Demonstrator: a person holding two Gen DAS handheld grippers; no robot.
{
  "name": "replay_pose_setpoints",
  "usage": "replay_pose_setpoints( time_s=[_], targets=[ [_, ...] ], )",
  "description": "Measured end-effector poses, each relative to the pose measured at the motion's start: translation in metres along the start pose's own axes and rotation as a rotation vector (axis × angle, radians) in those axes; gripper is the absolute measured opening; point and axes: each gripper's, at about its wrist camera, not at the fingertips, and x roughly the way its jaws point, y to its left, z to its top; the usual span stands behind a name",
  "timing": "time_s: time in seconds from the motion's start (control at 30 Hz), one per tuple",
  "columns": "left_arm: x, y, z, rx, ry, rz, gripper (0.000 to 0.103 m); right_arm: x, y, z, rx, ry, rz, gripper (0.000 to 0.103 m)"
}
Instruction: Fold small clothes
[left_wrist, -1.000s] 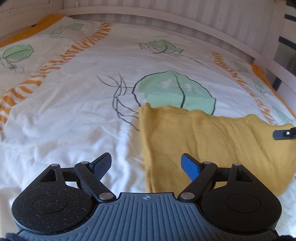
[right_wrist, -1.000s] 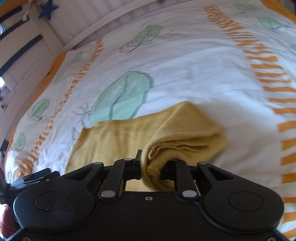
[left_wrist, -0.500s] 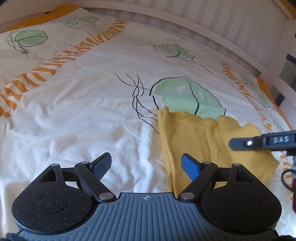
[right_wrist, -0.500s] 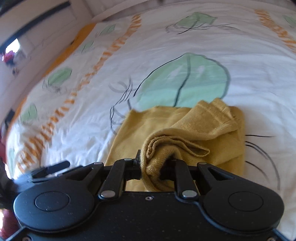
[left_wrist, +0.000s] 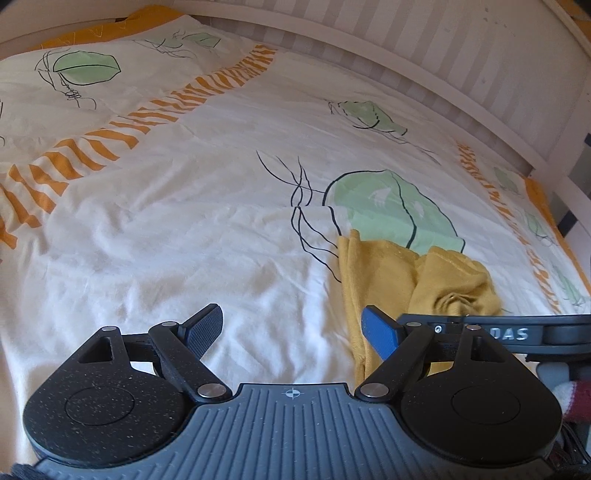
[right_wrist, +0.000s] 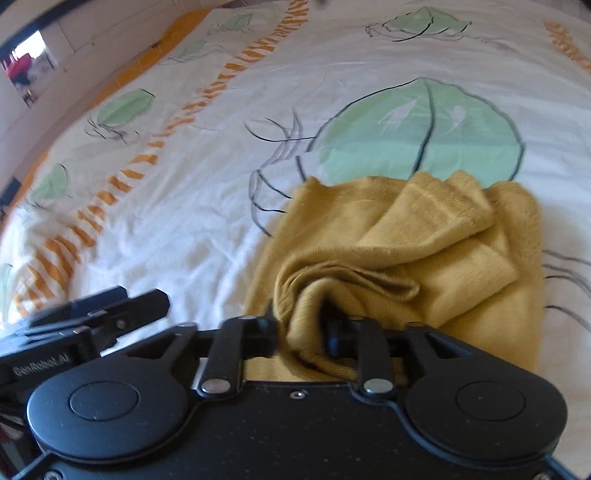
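The left wrist view sits low behind the left tool (left_wrist: 293, 326), looking forward across the bed (left_wrist: 184, 221) toward the slatted headboard (left_wrist: 424, 66), with the yellow garment (left_wrist: 406, 273) to its right. The right wrist view looks down from close above that garment (right_wrist: 424, 251), behind the right tool (right_wrist: 301, 325). Both views share the garment, the large green leaf print (left_wrist: 391, 206) (right_wrist: 421, 133), and each other's tool at the frame edge.

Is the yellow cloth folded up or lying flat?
Partly folded. One end of the yellow cloth is doubled back over the flat part and bunched where the right gripper pinches it. It lies on the bed sheet.
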Motion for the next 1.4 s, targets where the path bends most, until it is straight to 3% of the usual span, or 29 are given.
replay_pose_setpoints(
  time_s=[0.2,0.3,0.43,0.6,0.7,1.03,1.13,1.17,1.2,1.27,1.4],
  targets=[
    [0.0,0.005,0.001,-0.016,-0.003,0.014,0.082,-0.023,0.003,0.001,-0.001,-0.097,0.152,0.06],
    [0.001,0.005,0.001,-0.012,0.0,0.016,0.082,-0.039,0.001,0.004,-0.006,-0.162,0.184,0.062],
    [0.002,0.003,-0.001,0.002,-0.001,0.013,0.082,-0.057,-0.009,0.001,-0.026,-0.195,0.133,0.065],
    [0.003,-0.001,-0.003,0.018,0.001,0.003,0.082,-0.059,-0.022,-0.017,-0.075,-0.177,0.016,0.066],
    [0.004,-0.002,-0.004,0.026,0.006,0.002,0.082,-0.061,-0.018,-0.036,-0.136,-0.166,-0.006,0.066],
    [0.006,-0.005,-0.006,0.038,0.012,-0.002,0.082,-0.043,0.055,-0.095,-0.59,-0.125,-0.024,0.065],
    [0.005,-0.007,-0.007,0.041,0.01,-0.009,0.082,-0.032,0.066,-0.105,-0.697,-0.112,-0.07,0.06],
    [0.004,-0.008,-0.007,0.044,0.009,-0.012,0.082,-0.029,0.067,-0.106,-0.716,-0.105,-0.083,0.047],
    [0.003,-0.009,-0.007,0.047,0.006,-0.016,0.082,-0.026,0.067,-0.104,-0.726,-0.096,-0.095,0.027],
    [0.001,-0.011,-0.008,0.055,0.001,-0.026,0.082,-0.025,0.064,-0.103,-0.724,-0.09,-0.11,0.011],
    [-0.002,-0.016,-0.008,0.066,-0.005,-0.054,0.082,-0.039,0.064,-0.102,-0.662,-0.11,-0.03,0.01]
  ],
)
